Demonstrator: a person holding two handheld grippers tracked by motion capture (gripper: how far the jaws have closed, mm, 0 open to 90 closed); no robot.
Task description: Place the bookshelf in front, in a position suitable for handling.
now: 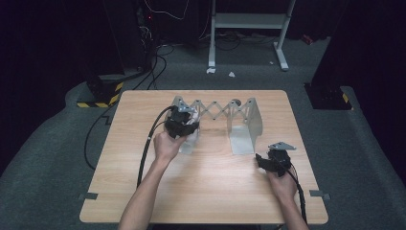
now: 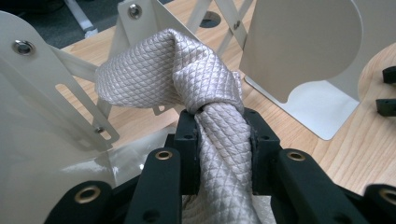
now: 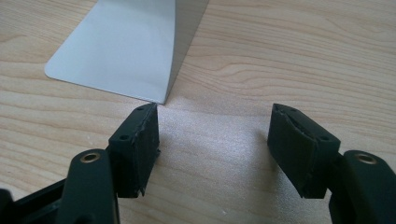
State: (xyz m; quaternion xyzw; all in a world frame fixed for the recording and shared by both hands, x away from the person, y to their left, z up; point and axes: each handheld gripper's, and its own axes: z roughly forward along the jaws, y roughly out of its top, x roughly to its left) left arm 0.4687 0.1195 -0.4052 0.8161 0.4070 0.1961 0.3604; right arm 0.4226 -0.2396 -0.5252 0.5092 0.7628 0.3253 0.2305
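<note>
Gripping a knotted, silvery tie (image 2: 187,79) woven in a fine diamond quilt pattern, the left tongs (image 2: 222,135) are clamping the cloth just below its knot, black pads pressing on both sides. The tie is sitting at the left end of the pale metal expanding rack (image 1: 218,112), between that rack's flat upright plates, with its wider fold leaning toward the riveted scissor struts. The right tongs (image 3: 212,140) are resting well to the right of the rack, jaws standing wide apart with nothing between them, their tips just short of the rounded corner of the rack's smooth foot plate (image 3: 121,51). The light wood-grain bench (image 1: 210,191) is carrying the rack, and black cables are trailing from both tongs toward the person's forearms.
</note>
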